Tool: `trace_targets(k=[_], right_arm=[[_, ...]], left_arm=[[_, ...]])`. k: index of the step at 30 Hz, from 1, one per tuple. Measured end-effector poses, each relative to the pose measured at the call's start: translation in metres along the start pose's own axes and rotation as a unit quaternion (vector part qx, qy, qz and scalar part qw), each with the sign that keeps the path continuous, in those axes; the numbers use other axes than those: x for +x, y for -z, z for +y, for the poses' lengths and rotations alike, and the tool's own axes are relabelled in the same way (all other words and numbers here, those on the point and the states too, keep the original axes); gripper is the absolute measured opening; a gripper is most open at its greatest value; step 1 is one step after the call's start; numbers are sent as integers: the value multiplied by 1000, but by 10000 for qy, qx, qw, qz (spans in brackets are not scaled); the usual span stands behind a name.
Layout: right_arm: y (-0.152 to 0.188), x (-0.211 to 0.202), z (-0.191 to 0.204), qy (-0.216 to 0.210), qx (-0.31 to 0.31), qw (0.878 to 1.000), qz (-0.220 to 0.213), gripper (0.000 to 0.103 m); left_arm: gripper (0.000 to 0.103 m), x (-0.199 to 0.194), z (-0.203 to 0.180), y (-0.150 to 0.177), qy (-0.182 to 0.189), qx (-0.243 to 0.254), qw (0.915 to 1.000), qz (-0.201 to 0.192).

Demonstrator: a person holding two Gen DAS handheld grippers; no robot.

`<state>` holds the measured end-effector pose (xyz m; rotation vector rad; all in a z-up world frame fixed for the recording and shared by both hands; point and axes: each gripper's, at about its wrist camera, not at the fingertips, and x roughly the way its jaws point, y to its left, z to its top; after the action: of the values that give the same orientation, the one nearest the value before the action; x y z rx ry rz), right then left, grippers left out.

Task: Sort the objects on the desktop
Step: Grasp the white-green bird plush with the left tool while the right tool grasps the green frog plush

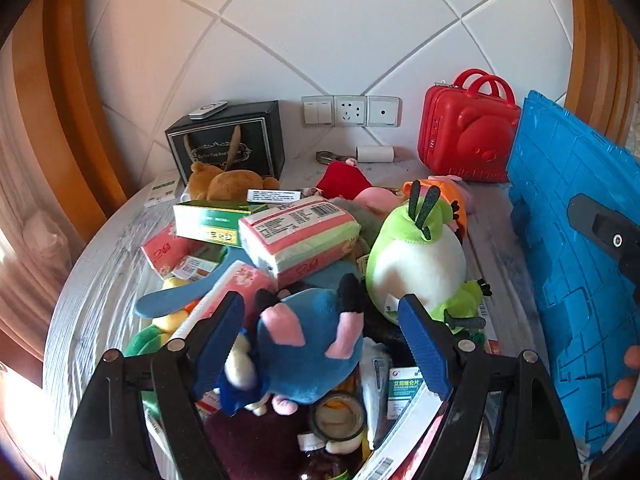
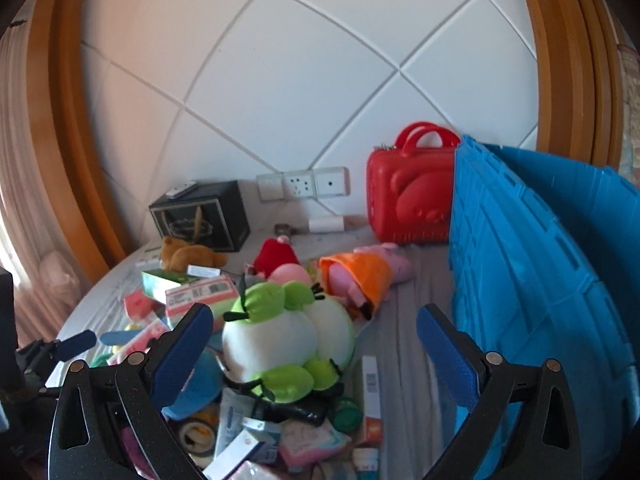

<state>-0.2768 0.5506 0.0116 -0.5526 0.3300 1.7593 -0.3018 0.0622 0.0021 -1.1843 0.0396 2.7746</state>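
A heap of toys and packets lies on the grey table (image 1: 92,272). My left gripper (image 1: 320,344) is open, its blue pads either side of a blue plush with pink ears (image 1: 308,356), not closed on it. A green-and-white plush (image 1: 416,256) lies just beyond it and shows in the right wrist view (image 2: 288,336). My right gripper (image 2: 316,356) is open and empty above that plush, next to the blue crate (image 2: 532,280). The left gripper's tip shows at the left edge (image 2: 76,344).
A red case (image 1: 464,132) and a black box (image 1: 228,140) stand by the wall. Tissue packs (image 1: 300,236), a green box (image 1: 212,220), a brown plush (image 1: 228,184), an orange-pink plush (image 2: 360,276), a jar (image 1: 340,420) and medicine boxes (image 1: 404,392) lie in the pile.
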Motion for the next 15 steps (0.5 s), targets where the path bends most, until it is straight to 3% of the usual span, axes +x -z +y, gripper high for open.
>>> trace_targets(k=[4,7,9,13,15], right_arm=[[8,35,-15,-73,435,9987,266,103],[15,53,-25,287,632,9969,381,103],[20,66,-32,351,737,9955,472,103],[34,98,-43,319,925,9911,907,103],[45,116,-50,463,1148,9841,1276,103]], left_arm=[[79,43,-35,-8,387,258,9988,166],[79,71,-59,-10,621,482,9964,311],[80,88,-68,-9,435,763,9952,431],[81,100,-37,-16,304,817,9956,343],[87,104,-14,-24,244,771,9962,325]])
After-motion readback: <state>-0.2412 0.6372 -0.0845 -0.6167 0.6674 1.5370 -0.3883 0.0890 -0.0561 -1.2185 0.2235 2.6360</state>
